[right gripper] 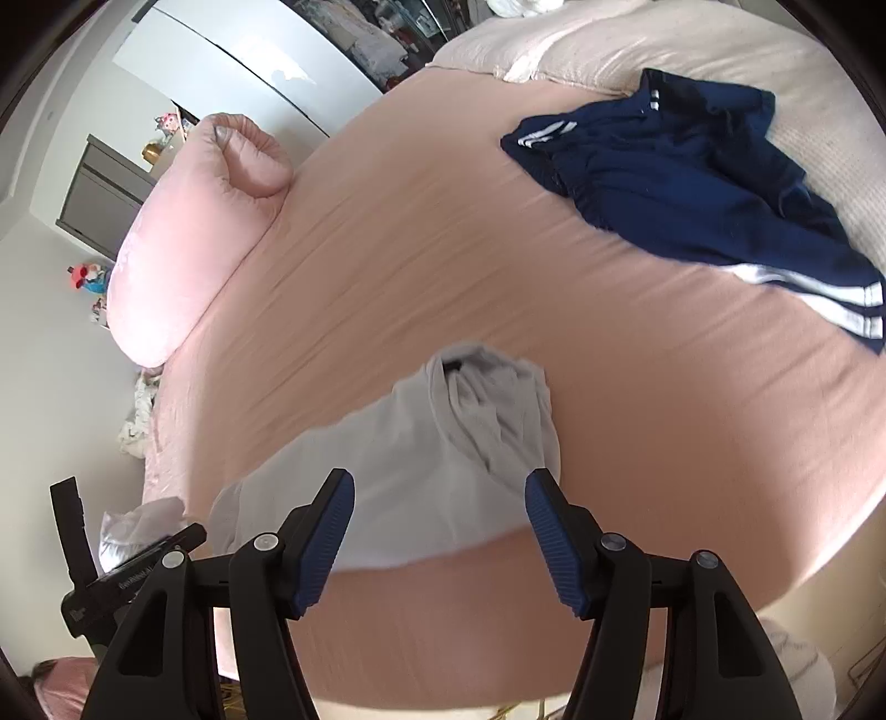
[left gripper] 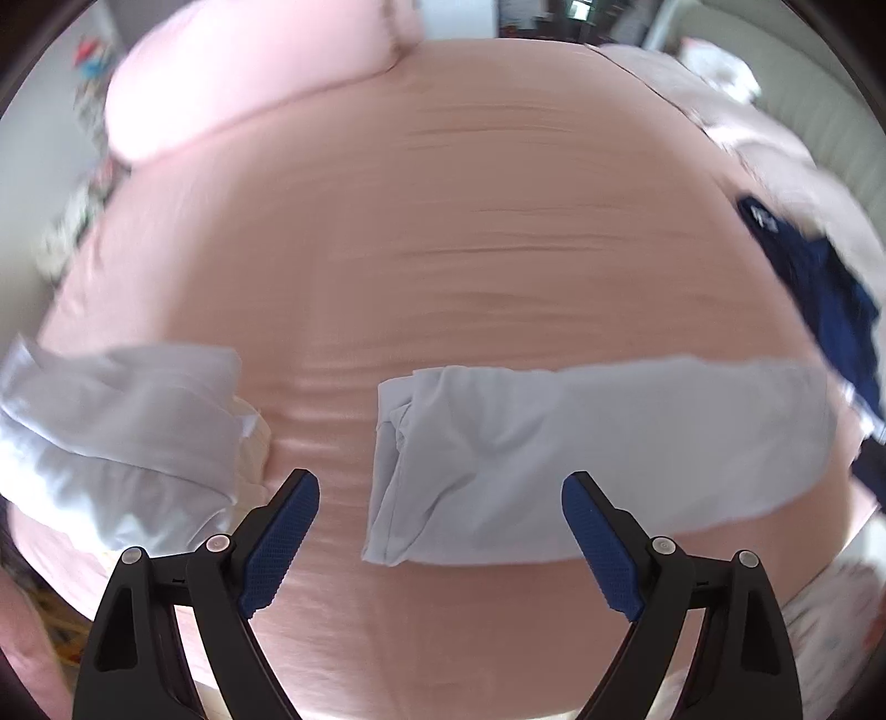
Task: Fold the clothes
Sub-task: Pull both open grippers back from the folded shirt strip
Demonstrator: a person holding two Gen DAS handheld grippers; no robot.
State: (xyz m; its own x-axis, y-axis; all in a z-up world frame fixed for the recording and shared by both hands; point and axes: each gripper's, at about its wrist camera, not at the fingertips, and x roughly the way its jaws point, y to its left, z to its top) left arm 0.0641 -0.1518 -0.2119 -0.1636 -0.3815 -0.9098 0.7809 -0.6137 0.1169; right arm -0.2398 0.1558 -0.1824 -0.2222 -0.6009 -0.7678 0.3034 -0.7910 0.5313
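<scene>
Left wrist: folded pale garment (left gripper: 581,448) near bed (left gripper: 443,221) edge, jaws apart.

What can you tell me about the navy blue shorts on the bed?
The navy shorts lie crumpled and unfolded on the pink sheet, partly over the cream blanket at the bed's far side. The fabric looks thin and sporty, with white stripes at the hem and side. Nothing grips them; they lie apart from the pale garment.
</scene>
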